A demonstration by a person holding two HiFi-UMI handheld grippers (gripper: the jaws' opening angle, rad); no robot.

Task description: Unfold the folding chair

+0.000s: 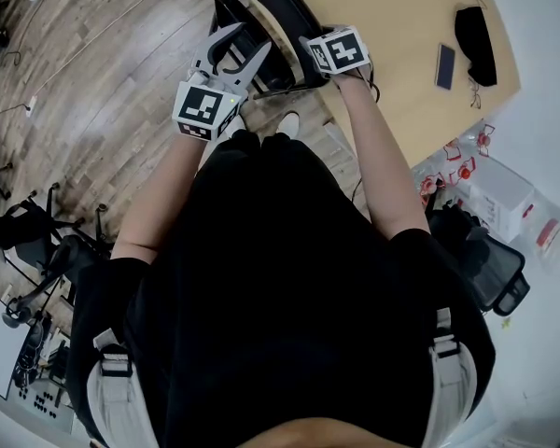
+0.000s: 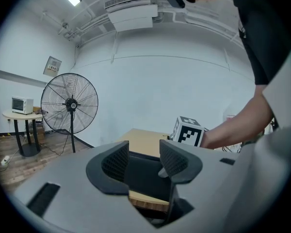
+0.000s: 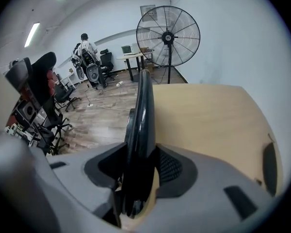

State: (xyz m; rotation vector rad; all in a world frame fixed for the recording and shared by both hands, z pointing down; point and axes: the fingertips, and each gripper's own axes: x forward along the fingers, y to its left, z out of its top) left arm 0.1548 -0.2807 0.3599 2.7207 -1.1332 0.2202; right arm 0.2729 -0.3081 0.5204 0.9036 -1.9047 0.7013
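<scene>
The folding chair is folded flat. It stands on the floor and leans on the edge of the wooden surface. So the job has hardly begun. I think the hold is being set up, and the pulling open is all left to do.

The right gripper has its fingers clenched on the thin black edge of the chair. The left gripper has its fingers apart. A dark part of the chair shows between them, but the pads look bare, so it seems to grasp nothing yet.

The edge of the surface is right beside the chair, so there is no room to open it that way. A phone lies farther in on the surface, well away. The bare floor on the other side has lots of room. The person's shoes are near the foot of the chair, so the legs could bump them. The big fan and the office chairs are far off.
</scene>
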